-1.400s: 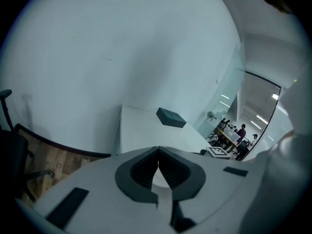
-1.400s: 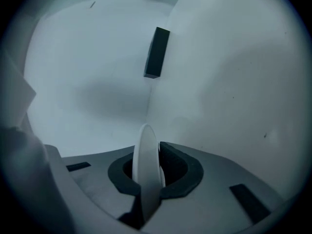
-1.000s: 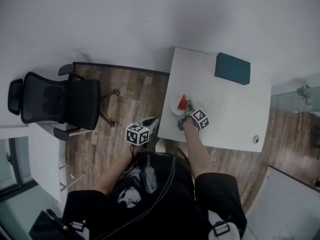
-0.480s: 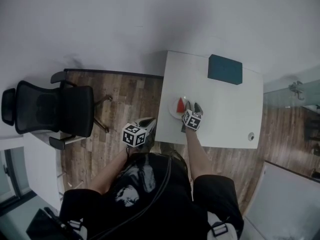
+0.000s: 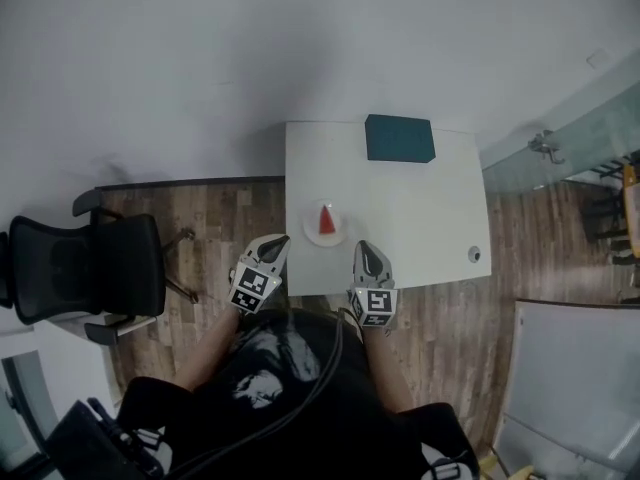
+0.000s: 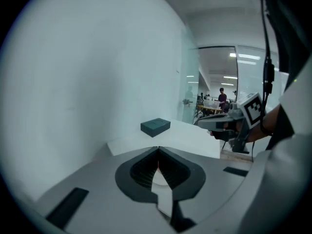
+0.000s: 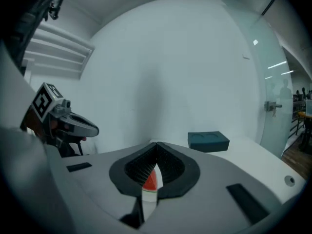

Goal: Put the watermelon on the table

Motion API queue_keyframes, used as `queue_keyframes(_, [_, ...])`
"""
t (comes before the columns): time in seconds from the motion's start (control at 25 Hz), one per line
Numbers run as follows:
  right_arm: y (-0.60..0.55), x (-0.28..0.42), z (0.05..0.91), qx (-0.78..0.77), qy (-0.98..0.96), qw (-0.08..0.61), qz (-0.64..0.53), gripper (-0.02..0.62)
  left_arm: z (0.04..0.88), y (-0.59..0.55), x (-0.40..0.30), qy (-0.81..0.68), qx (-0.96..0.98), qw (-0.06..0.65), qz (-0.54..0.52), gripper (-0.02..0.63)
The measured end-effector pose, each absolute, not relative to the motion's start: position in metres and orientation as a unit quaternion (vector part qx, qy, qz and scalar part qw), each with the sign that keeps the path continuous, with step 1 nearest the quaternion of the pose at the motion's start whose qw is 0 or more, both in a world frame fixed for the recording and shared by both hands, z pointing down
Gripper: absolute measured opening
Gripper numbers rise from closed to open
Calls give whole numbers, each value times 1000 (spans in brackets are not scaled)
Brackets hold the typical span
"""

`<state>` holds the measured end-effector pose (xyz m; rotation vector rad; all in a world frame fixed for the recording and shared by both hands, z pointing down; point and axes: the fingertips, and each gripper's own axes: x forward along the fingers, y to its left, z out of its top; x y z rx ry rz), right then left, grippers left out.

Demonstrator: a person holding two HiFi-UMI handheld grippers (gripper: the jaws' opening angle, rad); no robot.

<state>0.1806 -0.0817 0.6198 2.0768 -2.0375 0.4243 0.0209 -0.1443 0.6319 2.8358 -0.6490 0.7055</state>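
Note:
A red watermelon slice stands on a small white plate near the front edge of the white table. My right gripper hovers over that front edge, just right of the plate, shut and empty. In the right gripper view the slice shows below the closed jaws. My left gripper is held off the table's front left corner, also shut with nothing in it; its tips meet in the left gripper view.
A dark teal box lies at the table's far edge. A round cable hole is at the table's right front. A black office chair stands on the wooden floor to the left. A glass partition runs along the right.
The right gripper was at the plate, opened beside the slice, then pulled back up toward me and shut empty. The left gripper rose and rolled. The slice stays on the plate.

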Motion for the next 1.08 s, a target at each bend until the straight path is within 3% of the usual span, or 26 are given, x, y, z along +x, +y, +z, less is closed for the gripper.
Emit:
queue_keyframes(0.08, [-66, 178, 600, 712, -684, 86, 135, 11, 609, -145, 33, -212, 954, 43, 207, 6])
queue_keyframes(0.24, [-59, 165, 581, 705, -693, 79, 127, 11, 586, -146, 50, -217, 961, 76, 156, 6])
queue_keyframes(1.08, [-88, 157, 589, 673, -724, 71, 135, 11, 605, -149, 48, -201, 955, 113, 186, 6])
